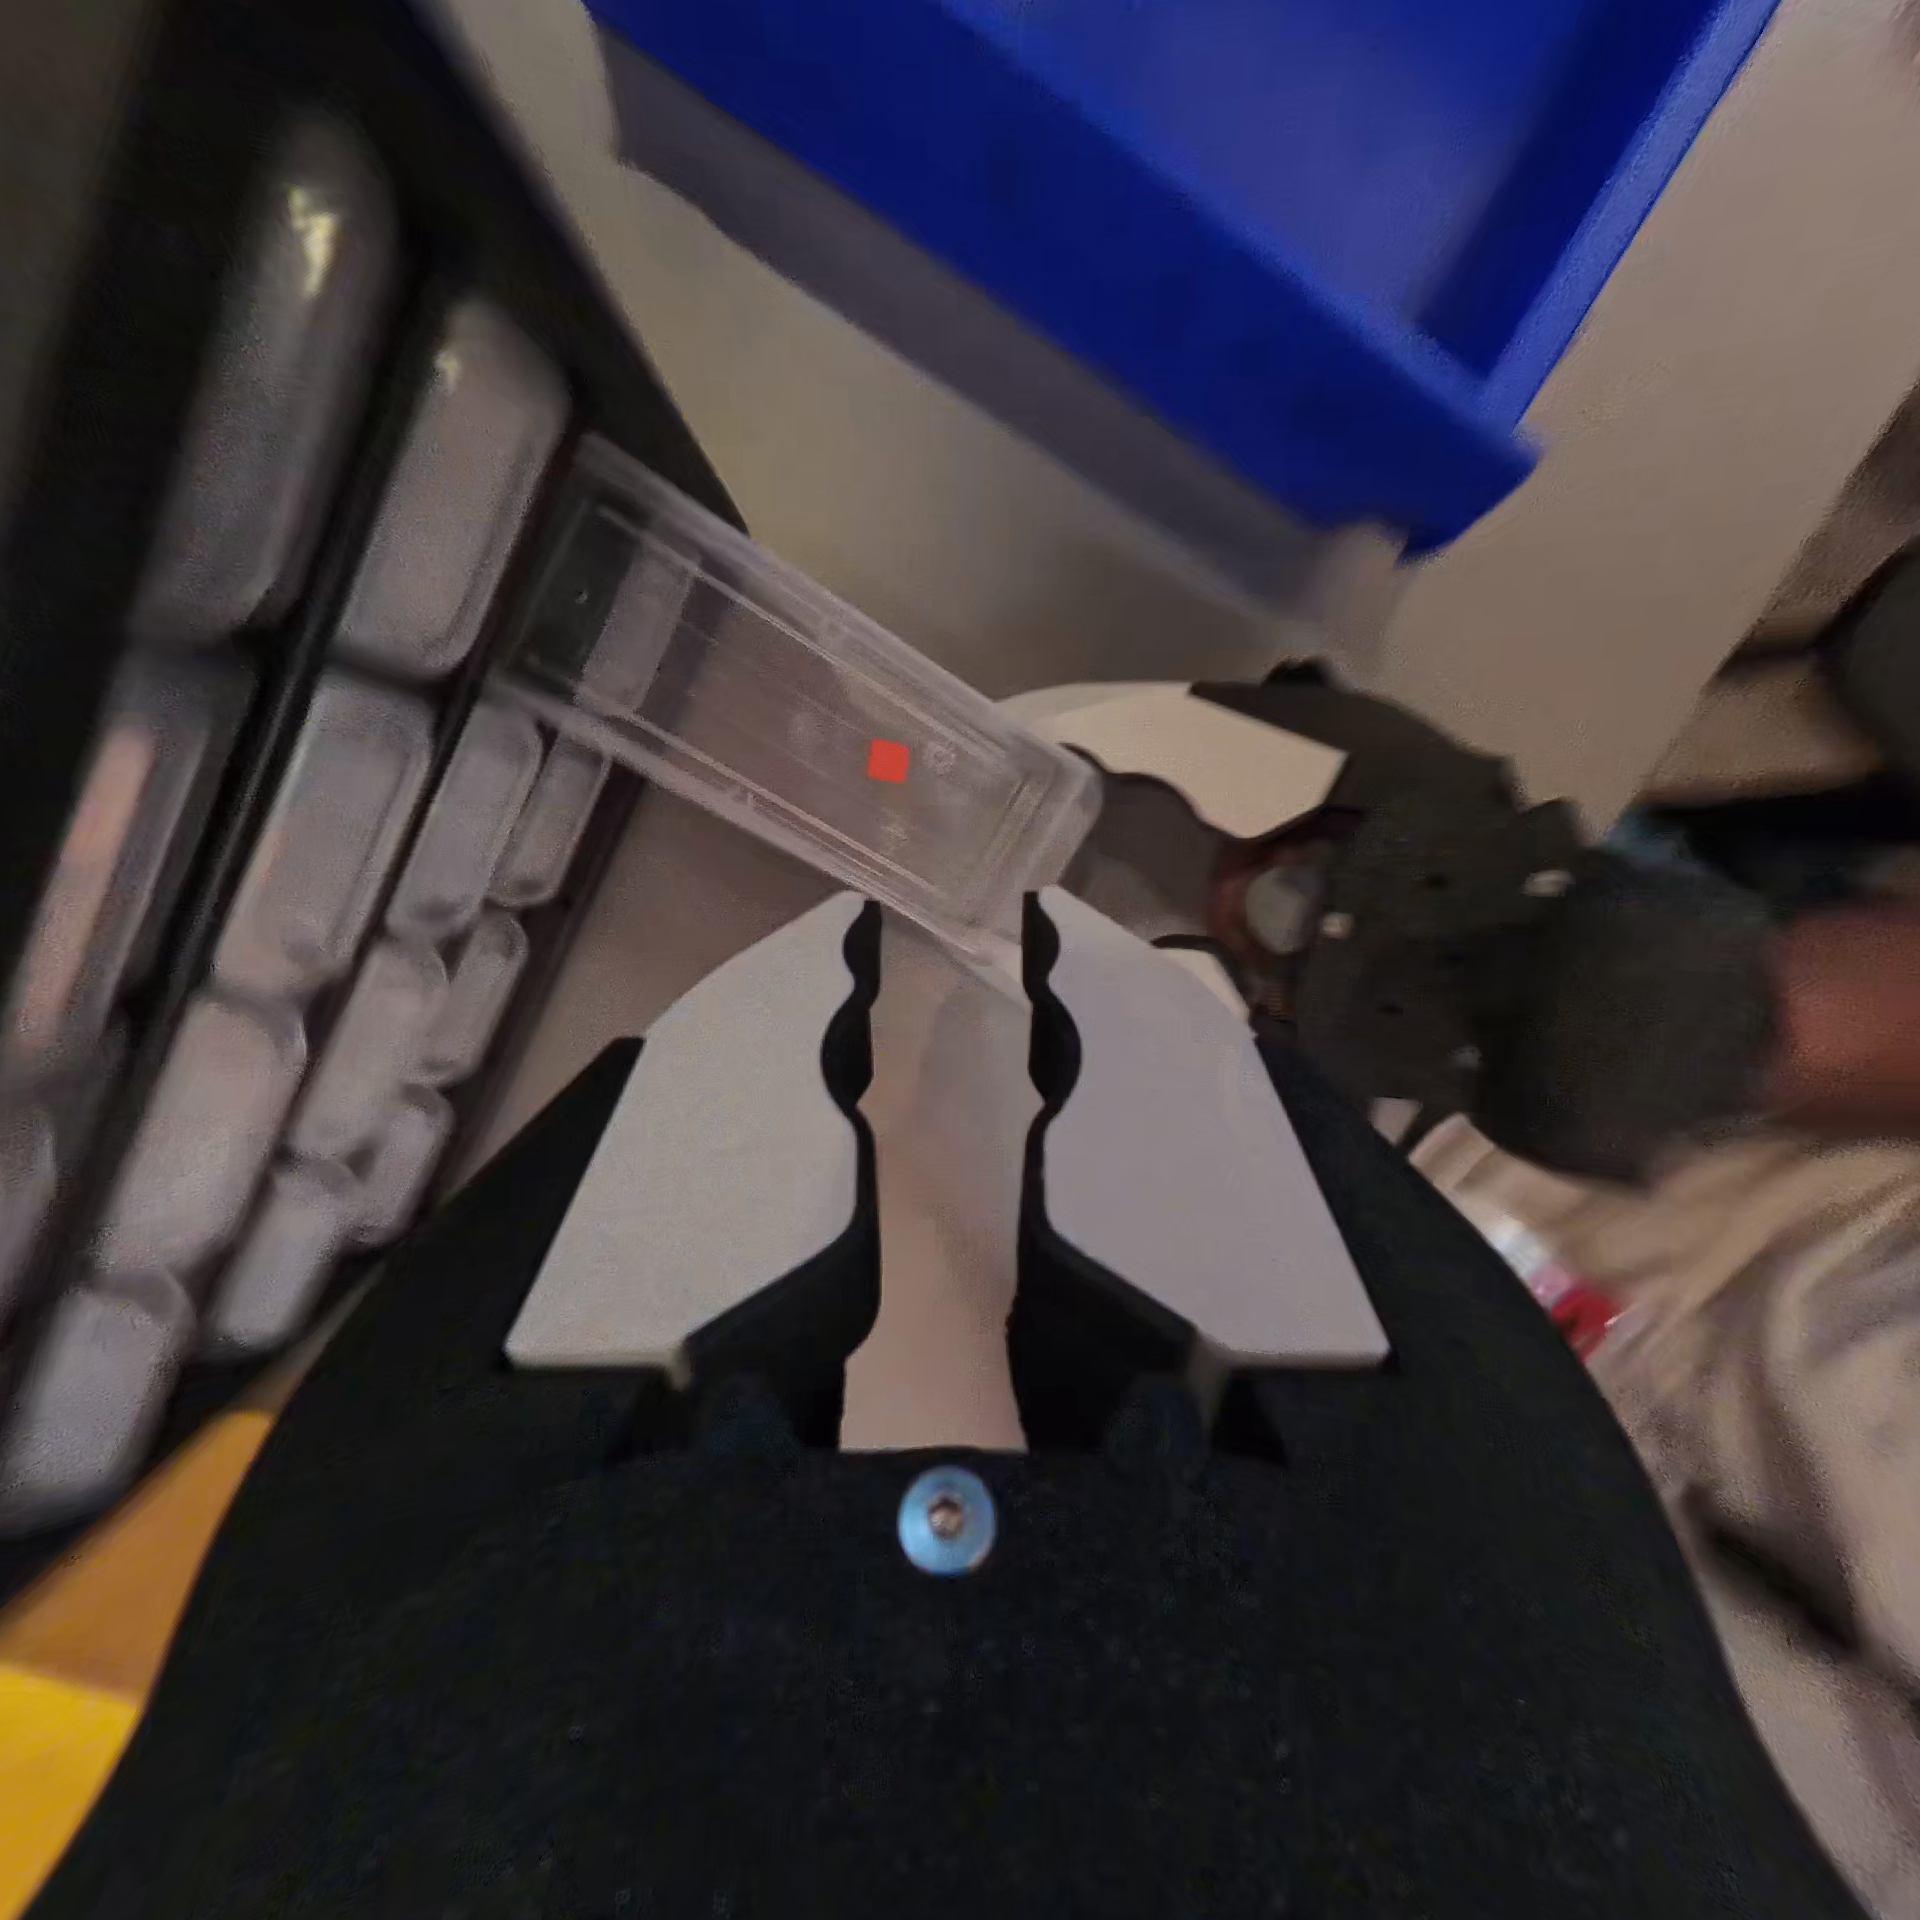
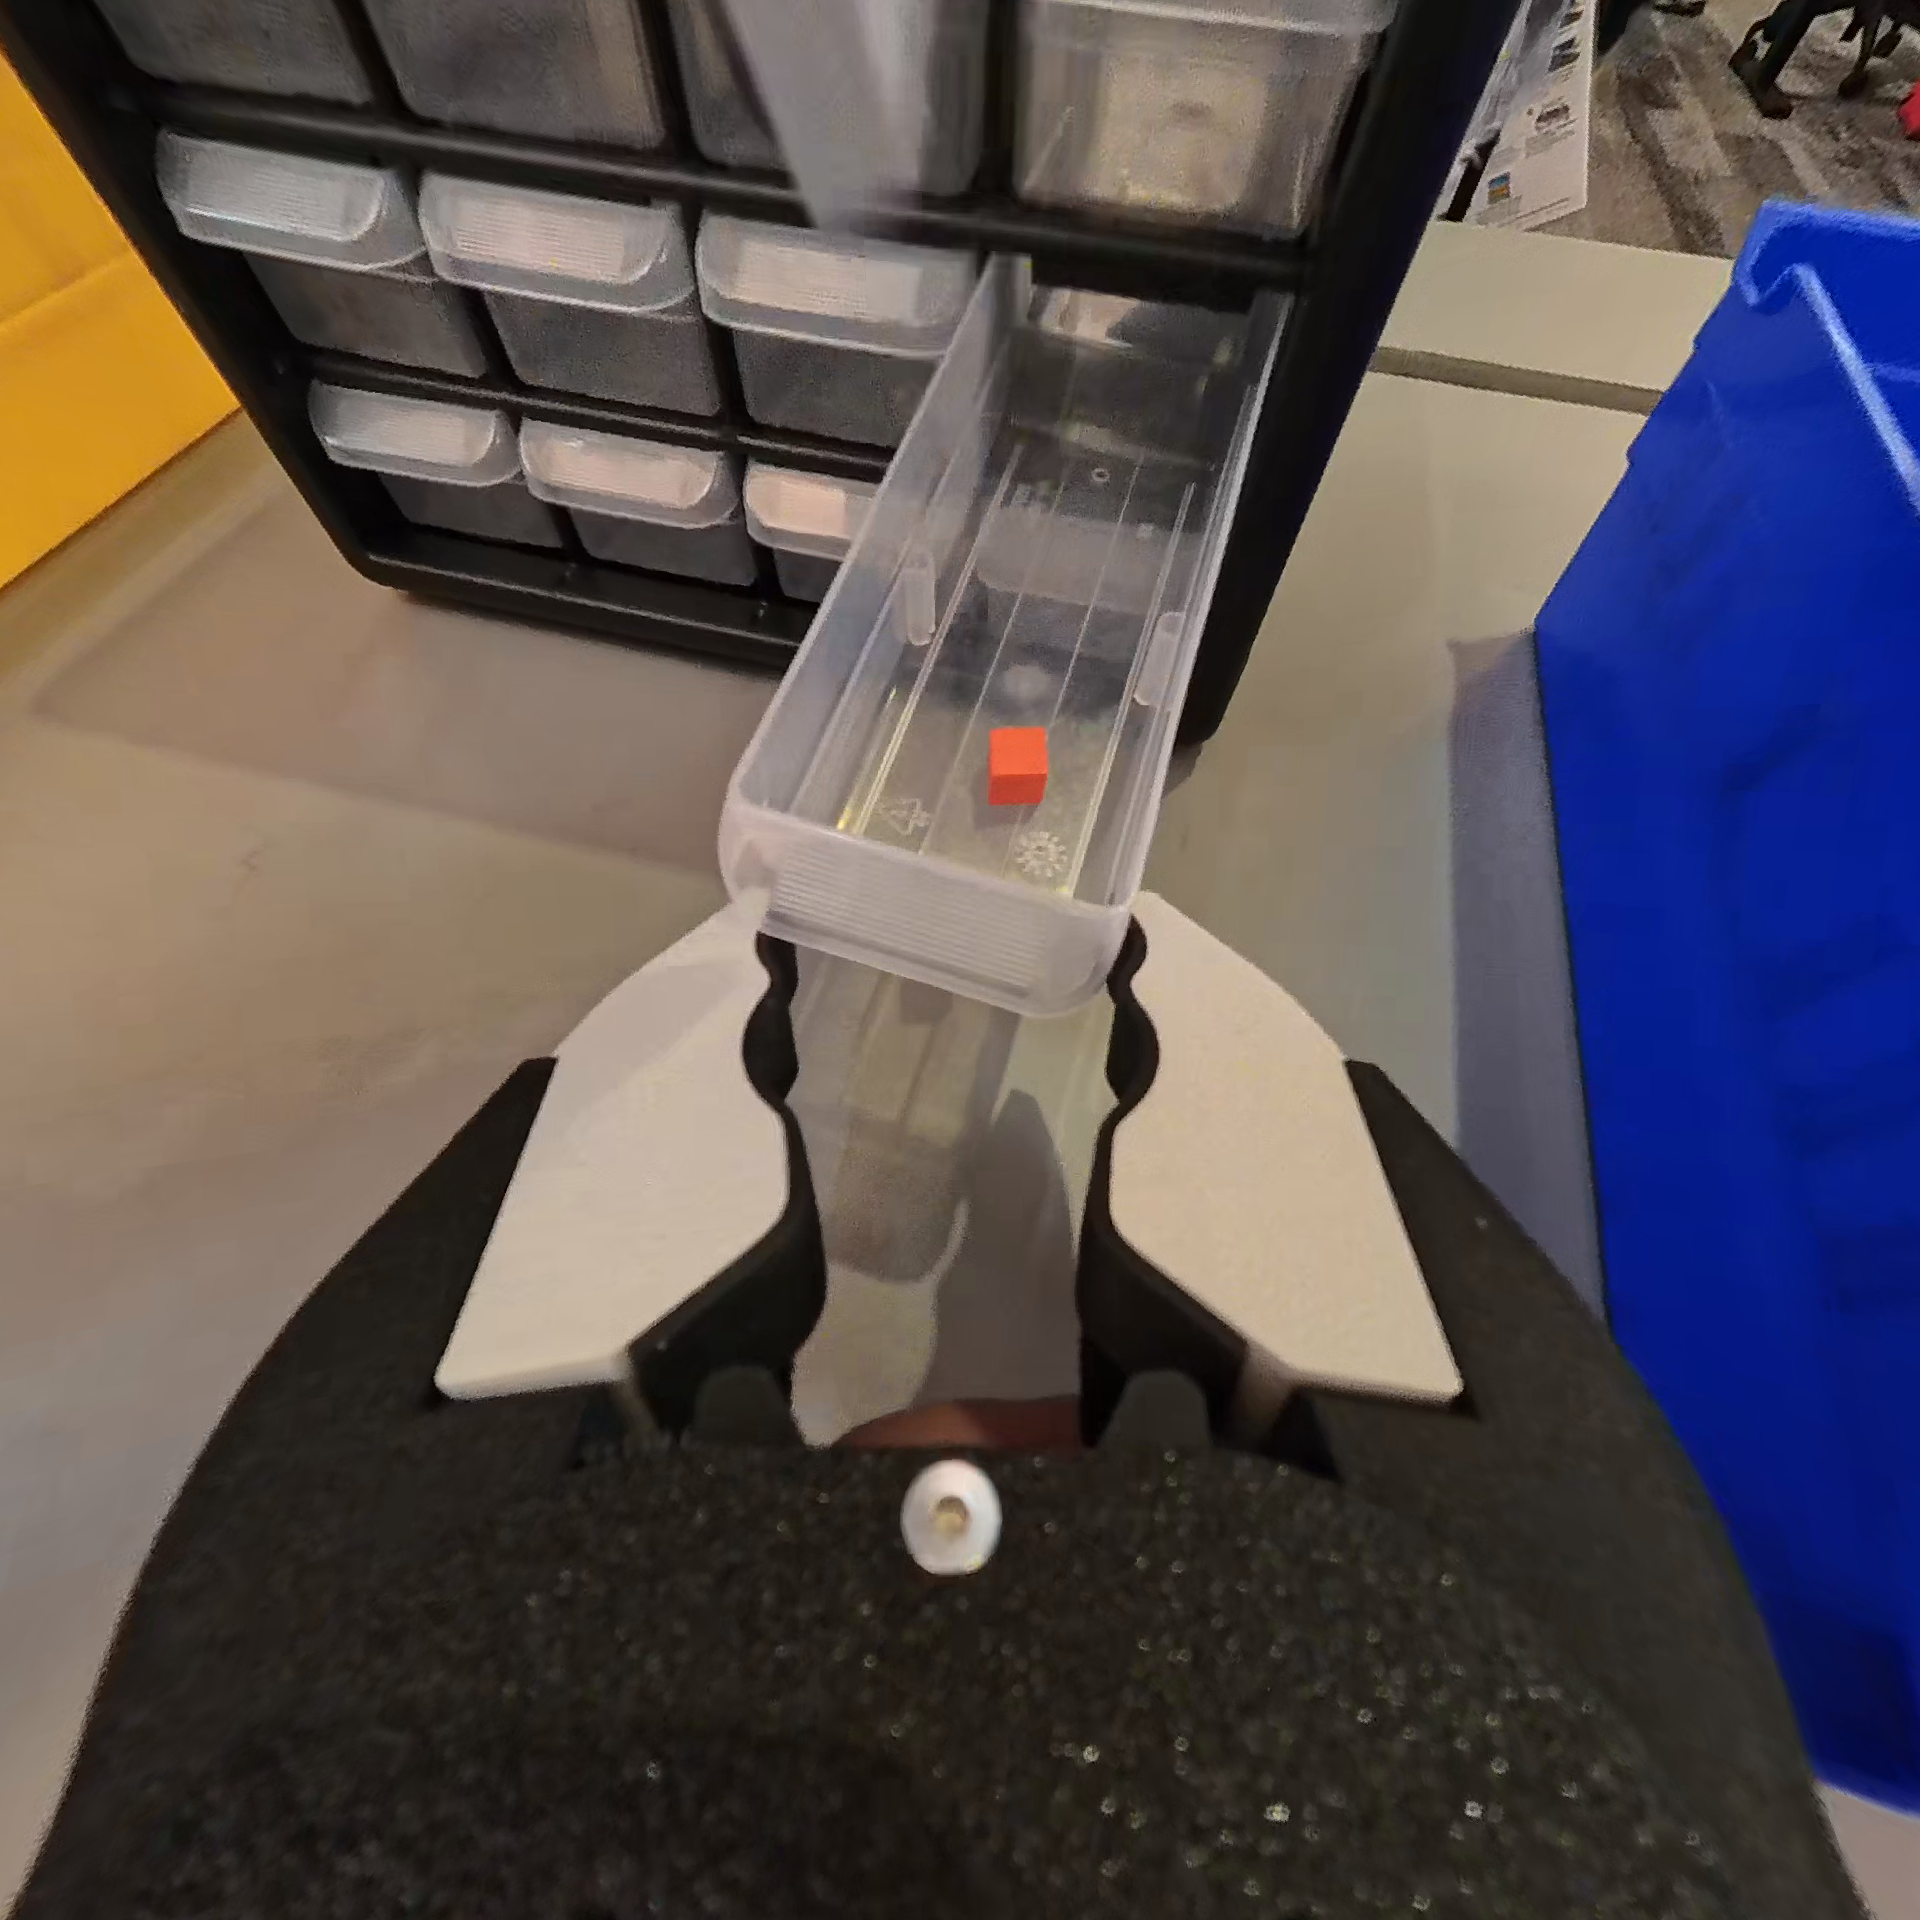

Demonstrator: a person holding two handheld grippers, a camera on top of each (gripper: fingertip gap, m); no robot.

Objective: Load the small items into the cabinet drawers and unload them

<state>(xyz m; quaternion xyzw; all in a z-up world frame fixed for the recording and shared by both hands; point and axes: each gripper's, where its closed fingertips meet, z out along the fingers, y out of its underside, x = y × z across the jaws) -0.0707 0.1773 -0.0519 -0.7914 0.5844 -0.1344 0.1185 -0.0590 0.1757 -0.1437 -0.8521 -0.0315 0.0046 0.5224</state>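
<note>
STEP: clear drawer (image 2: 997, 665) pulled far out of cabinet (image 2: 312, 436), centre frame | ITEM: red cube (image 2: 1017, 766) on its floor near the front | RIGHT: right gripper (image 2: 951, 971) fingers straddle the drawer's front lip, contact unclear | LEFT: left gripper (image 1: 951, 925) fingers apart, empty, just below the drawer | NEXT: looks like picking the cube out, needs a narrow reach between the walls.

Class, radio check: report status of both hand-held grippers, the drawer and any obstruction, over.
Right hand-held gripper at pulled-out clear drawer front, grip unconfirmed. Left hand-held gripper open, empty. Red cube inside drawer. Nothing blocking.

A clear drawer (image 1: 790, 717) is sticking out of the black cabinet (image 1: 312, 644), holding a red cube (image 1: 888, 760) (the right gripper (image 1: 1195, 821) is meeting its front end).
</note>
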